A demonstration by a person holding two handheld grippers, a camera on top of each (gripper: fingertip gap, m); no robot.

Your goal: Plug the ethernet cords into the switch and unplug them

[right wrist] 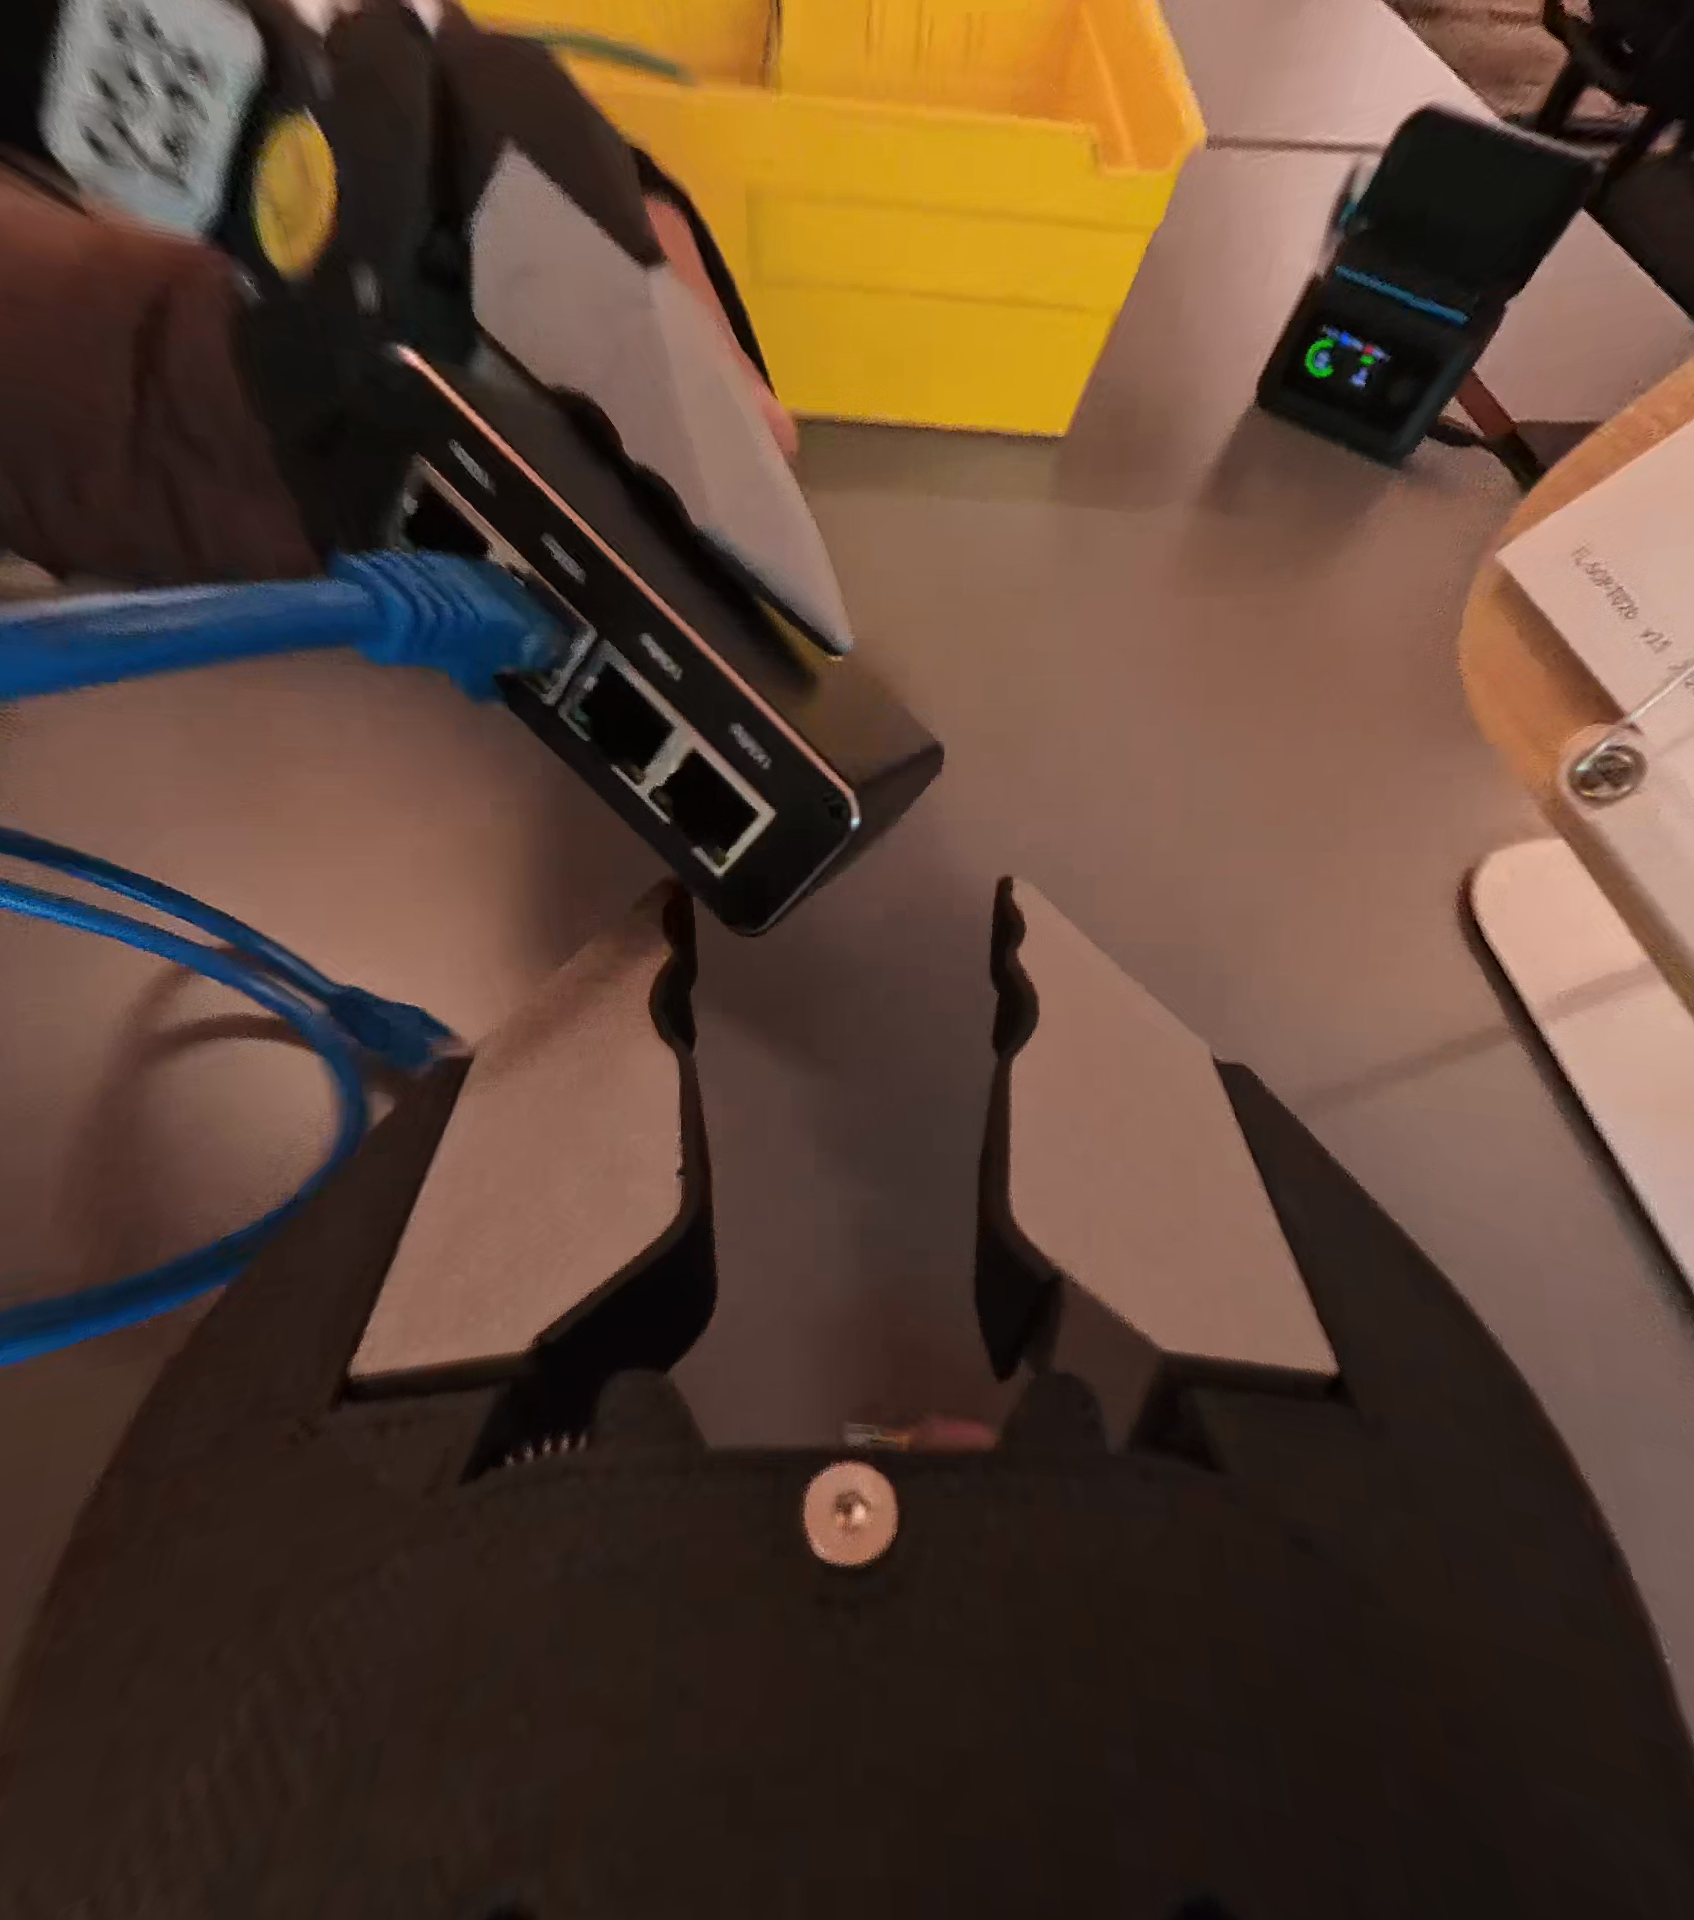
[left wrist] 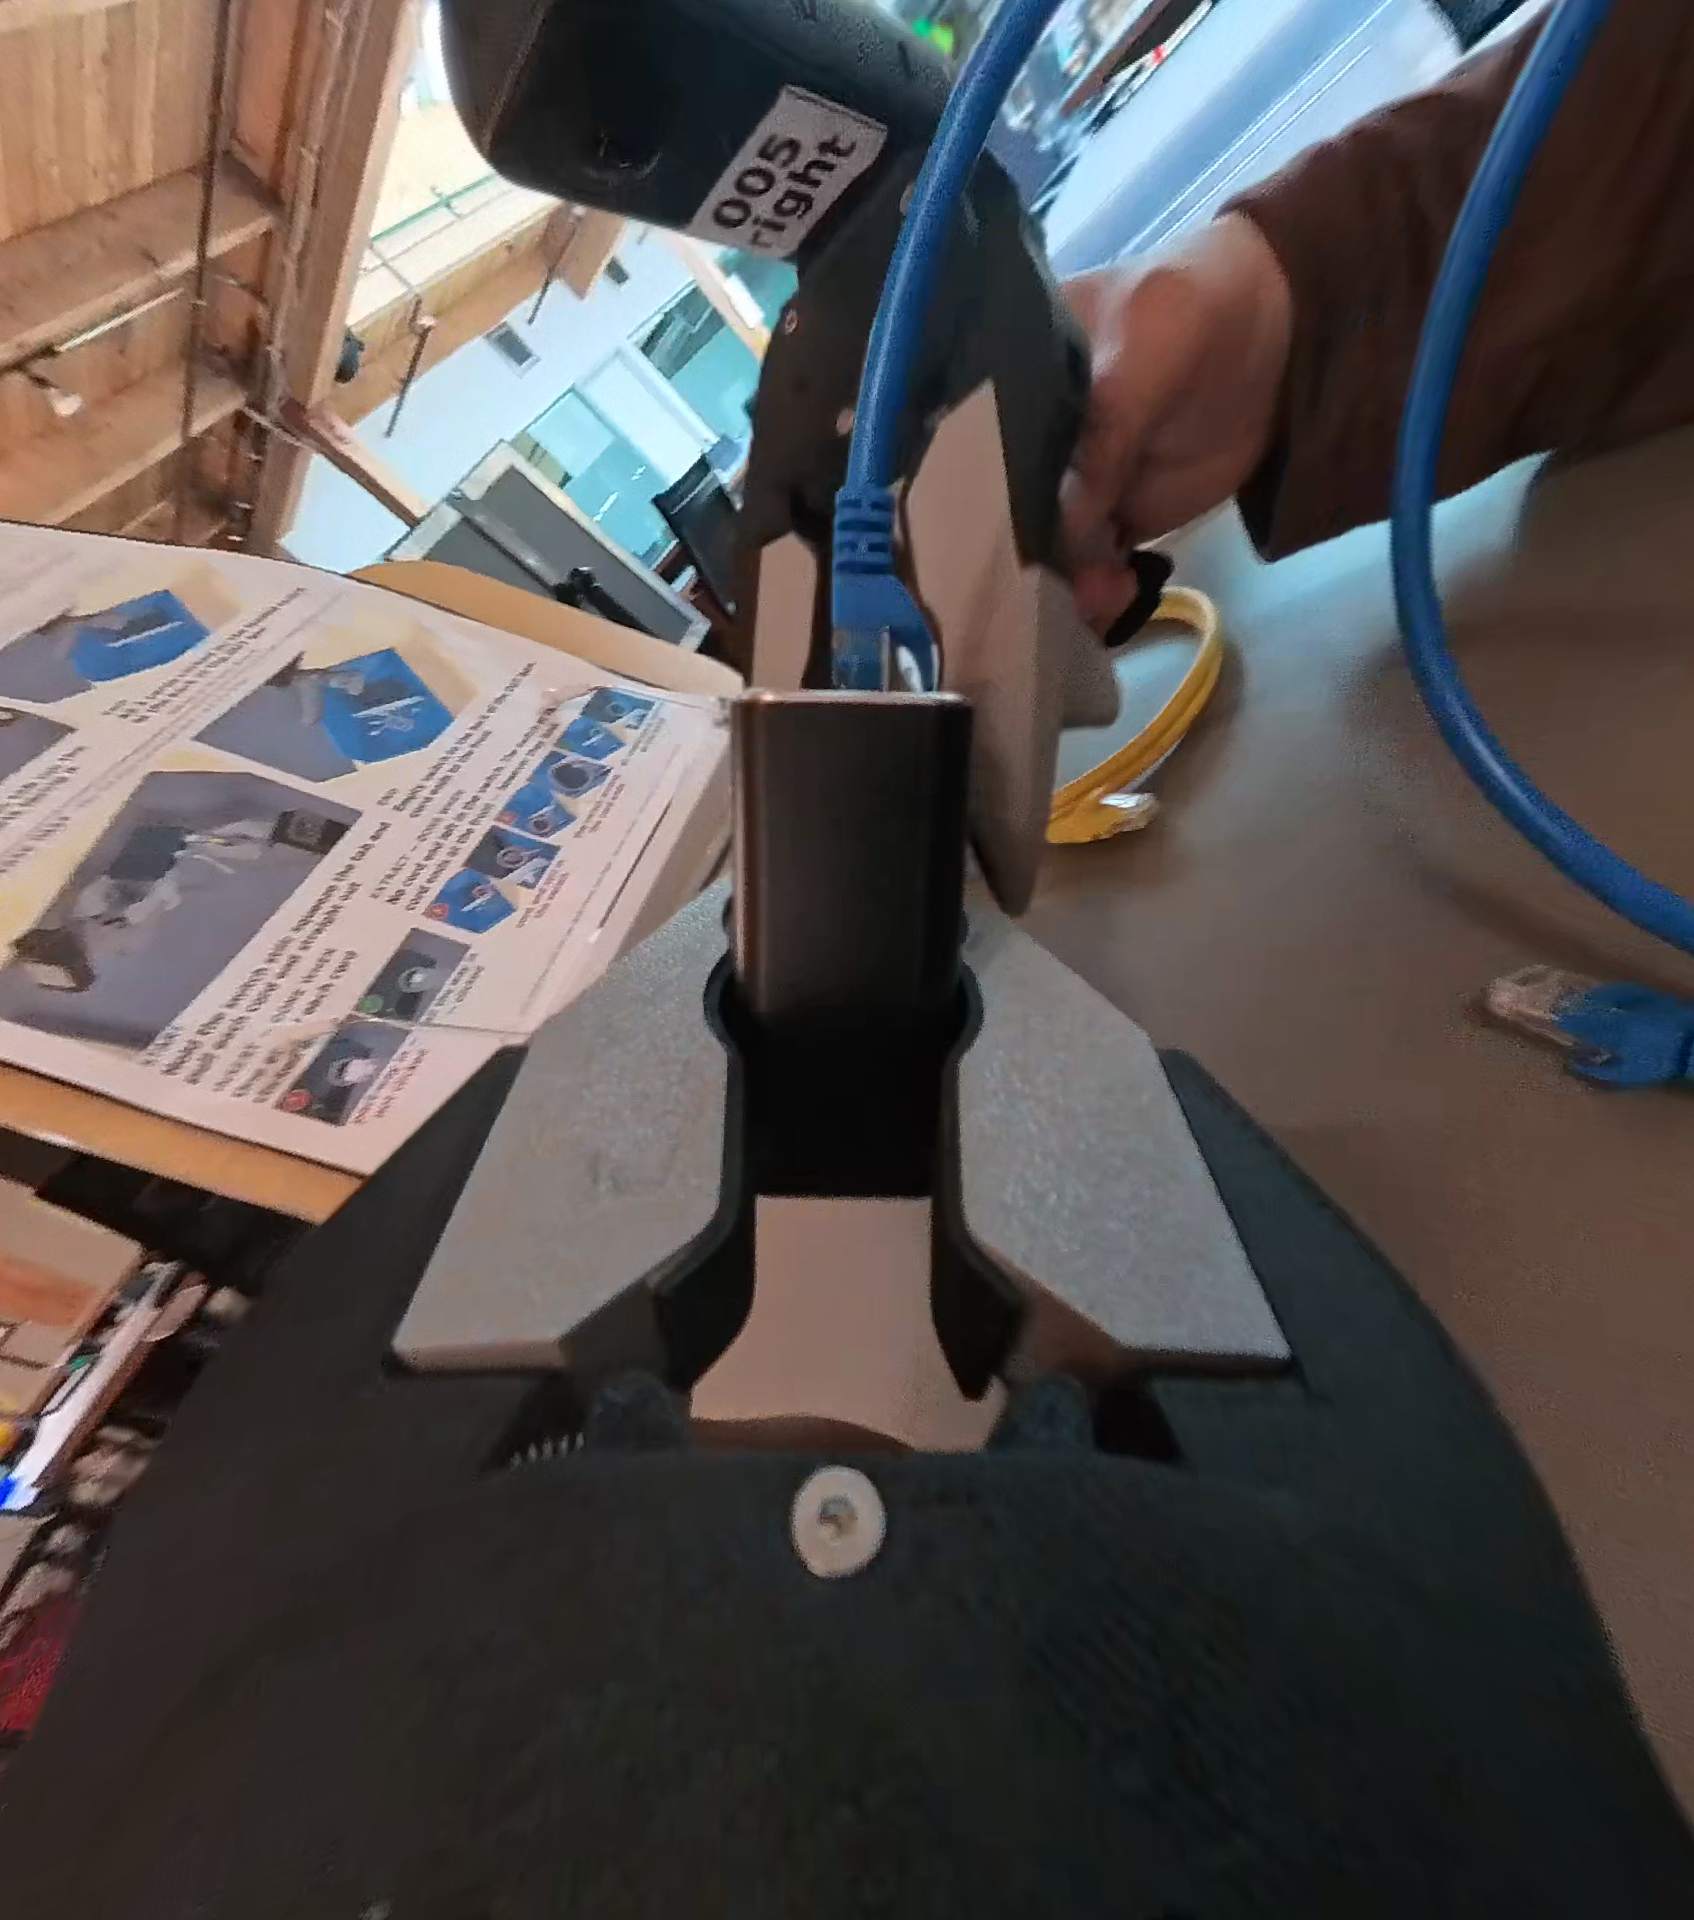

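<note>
1. The table [right wrist: 1082, 644] is carrying a yellow bin [right wrist: 926, 239] at 12 o'clock in the right wrist view.
2. The left gripper [left wrist: 848, 977] is pinching the switch [left wrist: 848, 842], its jaws pressed against the case sides, holding it off the table.
3. The right gripper [right wrist: 843, 935] is hovering at the switch's 6 o'clock, jaws spread, touching nothing.
4. A blue cord [right wrist: 427, 623] is sitting in a middle port; its other plug [left wrist: 1591, 1023] is lying at 3 o'clock.
5. A yellow cord [left wrist: 1144, 748] is lying beyond.
</note>
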